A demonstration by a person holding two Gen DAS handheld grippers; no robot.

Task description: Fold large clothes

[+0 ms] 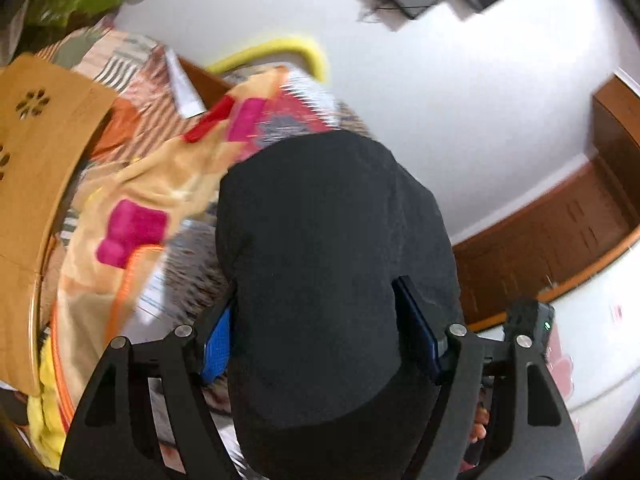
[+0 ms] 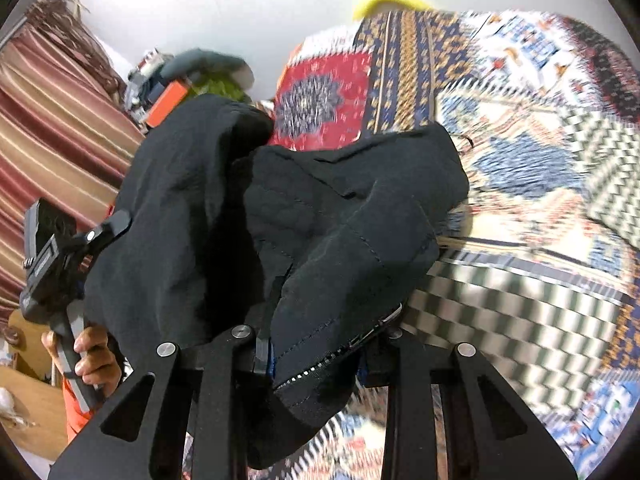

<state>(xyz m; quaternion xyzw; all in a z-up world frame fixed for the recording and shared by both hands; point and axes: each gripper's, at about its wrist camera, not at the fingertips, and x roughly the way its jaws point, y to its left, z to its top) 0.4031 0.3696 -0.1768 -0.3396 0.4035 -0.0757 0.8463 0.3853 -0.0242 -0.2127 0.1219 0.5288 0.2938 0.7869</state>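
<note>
Holding the black garment (image 2: 256,216) up over the patterned bedspread (image 2: 540,152), we see thick folds bunched between the left gripper (image 1: 320,340) pads, which clamp them, and its zipped edge pinched tight in the right gripper (image 2: 320,352).

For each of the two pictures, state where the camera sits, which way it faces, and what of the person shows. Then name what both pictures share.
Left wrist view: sits on the left gripper, looking along its fingers at the black garment bunched between them, the patterned bedcover behind; toes show lower right.
Right wrist view: sits on the right gripper, shut on the black garment's zipped edge over the bed; the person's left hand shows.
Shared: the garment, the bedcover, the white wall.
</note>
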